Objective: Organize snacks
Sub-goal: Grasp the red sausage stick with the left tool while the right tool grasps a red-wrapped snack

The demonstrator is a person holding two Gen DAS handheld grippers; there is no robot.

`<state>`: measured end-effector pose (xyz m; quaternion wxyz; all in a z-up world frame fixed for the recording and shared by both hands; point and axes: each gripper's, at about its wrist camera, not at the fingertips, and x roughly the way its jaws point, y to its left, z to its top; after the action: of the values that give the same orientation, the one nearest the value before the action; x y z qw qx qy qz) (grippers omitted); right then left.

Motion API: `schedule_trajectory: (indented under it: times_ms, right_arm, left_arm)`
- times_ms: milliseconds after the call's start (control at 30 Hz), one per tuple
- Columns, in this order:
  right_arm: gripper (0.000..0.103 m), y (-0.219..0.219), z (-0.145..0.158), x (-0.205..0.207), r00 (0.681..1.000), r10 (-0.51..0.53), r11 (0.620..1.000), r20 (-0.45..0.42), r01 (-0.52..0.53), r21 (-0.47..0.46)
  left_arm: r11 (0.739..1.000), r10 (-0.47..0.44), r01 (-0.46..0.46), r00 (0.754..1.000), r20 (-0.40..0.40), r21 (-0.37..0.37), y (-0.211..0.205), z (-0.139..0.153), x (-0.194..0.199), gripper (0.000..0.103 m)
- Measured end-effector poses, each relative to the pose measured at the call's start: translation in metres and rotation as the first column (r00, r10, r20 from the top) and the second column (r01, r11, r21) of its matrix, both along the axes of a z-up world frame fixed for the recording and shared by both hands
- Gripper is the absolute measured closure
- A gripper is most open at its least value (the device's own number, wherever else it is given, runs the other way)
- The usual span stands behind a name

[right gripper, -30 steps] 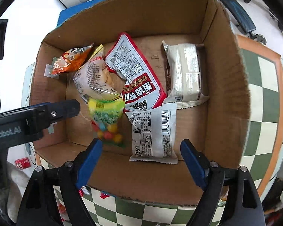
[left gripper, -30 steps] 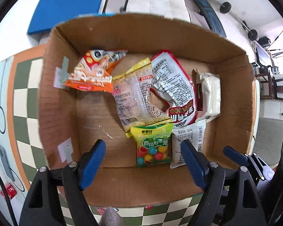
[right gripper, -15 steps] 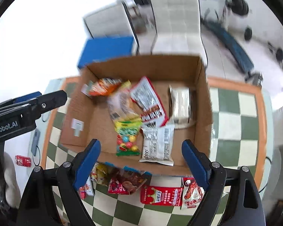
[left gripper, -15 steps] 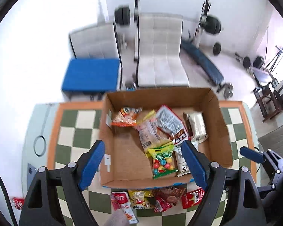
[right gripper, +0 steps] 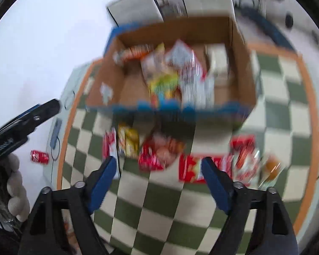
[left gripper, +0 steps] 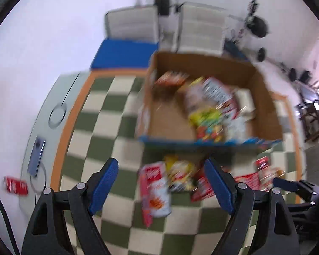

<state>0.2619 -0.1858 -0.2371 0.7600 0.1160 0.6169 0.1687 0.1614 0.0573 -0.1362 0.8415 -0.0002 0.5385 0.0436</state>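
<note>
1. Left wrist view is badly smeared, yet the left tongs (left gripper: 161, 182) show clearly: blue pads spread wide, nothing between them.
2. Ahead of those tongs, on the checkered bench (left gripper: 100, 114), lies a pink-and-white snack packet (left gripper: 156, 193), with a yellow packet (left gripper: 180, 174) just beside it on the right.
3. Beyond both sits the cardboard box (left gripper: 170, 125), open on top, holding a jumble of snack packets (left gripper: 210, 114); the blur hides which is which.
4. Off to the left of the tongs, a phone (left gripper: 36, 156) lies on the pale edge of the bench, and a red can (left gripper: 16, 188) lies outside that.
5. Right wrist view now: the right tongs (right gripper: 157, 172) are also wide and empty, and their jaws have just been closing a little.
6. Just ahead of them runs a row of loose packets: a flat red packet (right gripper: 191, 170) near the right pad, a yellow one (right gripper: 128, 142) nearer the left pad.
7. Same box (right gripper: 242, 68) stands past that row, well ahead of the tongs.
8. At far left, the other tongs and a person's gloved hand (right gripper: 12, 193) come into frame.
</note>
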Motion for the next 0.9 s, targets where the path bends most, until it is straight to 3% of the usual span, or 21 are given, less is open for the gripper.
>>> schedule_trajectory:
  times_ms: [67, 200, 333, 433, 567, 633, 767, 833, 867, 900]
  right_arm:
    - [0.021, 0.008, -0.024, -0.004, 0.999, 0.002, 1.0, -0.032, -0.003, -0.016]
    - [0.021, 0.03, -0.064, -0.005, 0.993, 0.022, 1.0, -0.114, -0.02, 0.017]
    - [0.021, 0.06, -0.09, 0.001, 0.986, 0.061, 0.997, -0.156, -0.054, 0.046]
    - [0.022, 0.08, -0.105, 0.008, 0.981, 0.091, 0.995, -0.173, -0.085, 0.045]
    - [0.056, 0.102, -0.124, 0.016, 0.974, 0.127, 0.99, -0.185, -0.135, -0.031]
    - [0.063, 0.106, -0.131, 0.018, 0.976, 0.12, 0.989, -0.183, -0.134, -0.066]
    - [0.067, 0.106, -0.134, 0.018, 0.977, 0.112, 0.99, -0.18, -0.125, -0.061]
    - [0.068, 0.103, -0.133, 0.018, 0.978, 0.106, 0.991, -0.179, -0.118, -0.059]
    - [0.068, 0.101, -0.133, 0.017, 0.977, 0.104, 0.992, -0.184, -0.115, -0.053]
    - [0.068, 0.1, -0.133, 0.016, 0.977, 0.101, 0.992, -0.188, -0.112, -0.051]
  left_arm:
    - [0.999, 0.053, -0.053, 0.996, -0.074, 0.014, 0.016, -0.025, -0.004, 0.02]
    - [0.986, 0.155, -0.164, 0.97, -0.185, -0.032, 0.049, -0.069, -0.013, 0.02]
    - [0.972, 0.21, -0.229, 0.947, -0.245, -0.051, 0.061, -0.094, -0.02, 0.02]
    - [0.974, 0.203, -0.224, 0.941, -0.271, -0.047, 0.059, -0.107, -0.019, 0.02]
    - [0.983, 0.177, -0.184, 0.939, -0.294, 0.005, 0.054, -0.128, -0.01, 0.02]
    - [0.984, 0.174, -0.174, 0.932, -0.319, 0.028, 0.055, -0.139, -0.005, 0.02]
    - [0.99, 0.139, -0.132, 0.92, -0.367, 0.044, 0.052, -0.164, 0.003, 0.022]
    - [0.992, 0.118, -0.123, 0.913, -0.391, 0.012, 0.051, -0.175, 0.004, 0.055]
    - [0.992, 0.113, -0.126, 0.903, -0.414, -0.003, 0.051, -0.18, 0.003, 0.081]
    - [0.992, 0.115, -0.129, 0.908, -0.402, -0.009, 0.05, -0.179, 0.002, 0.088]
